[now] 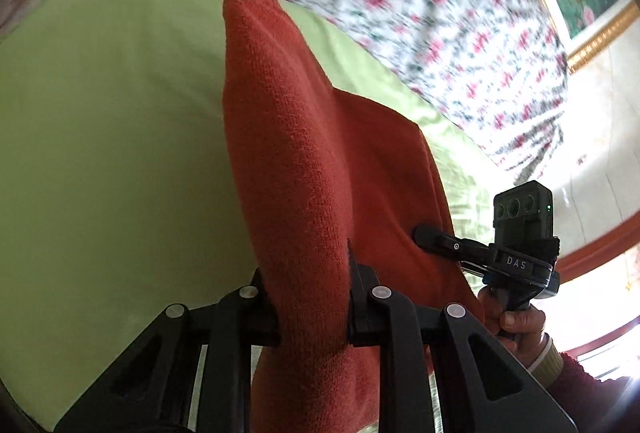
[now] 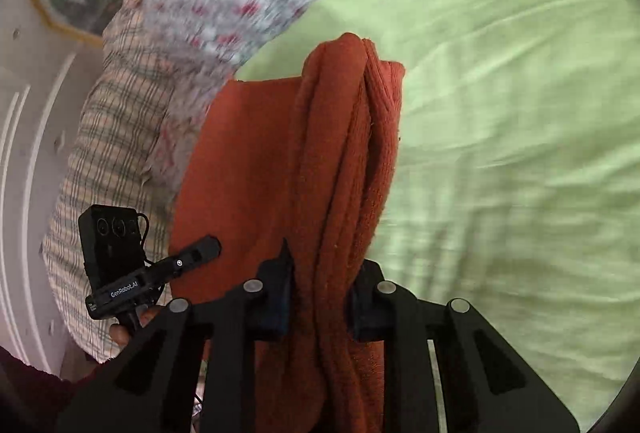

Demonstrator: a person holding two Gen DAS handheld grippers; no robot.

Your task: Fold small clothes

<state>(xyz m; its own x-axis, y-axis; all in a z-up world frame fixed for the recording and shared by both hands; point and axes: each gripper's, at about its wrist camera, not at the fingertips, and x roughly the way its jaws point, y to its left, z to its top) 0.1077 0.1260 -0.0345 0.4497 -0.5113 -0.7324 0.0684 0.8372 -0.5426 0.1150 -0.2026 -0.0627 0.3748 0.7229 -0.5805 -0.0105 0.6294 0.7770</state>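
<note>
A lime-green bedsheet covers the bed. Above it hangs a rust-red knit garment, gathered lengthwise, left tongs and right tongs each clamped on a bunched edge. Folding looks midway; laying flat and further folds remain.

Bright daylight — blurred background, fisheye-warped edges, dark corners.
</note>
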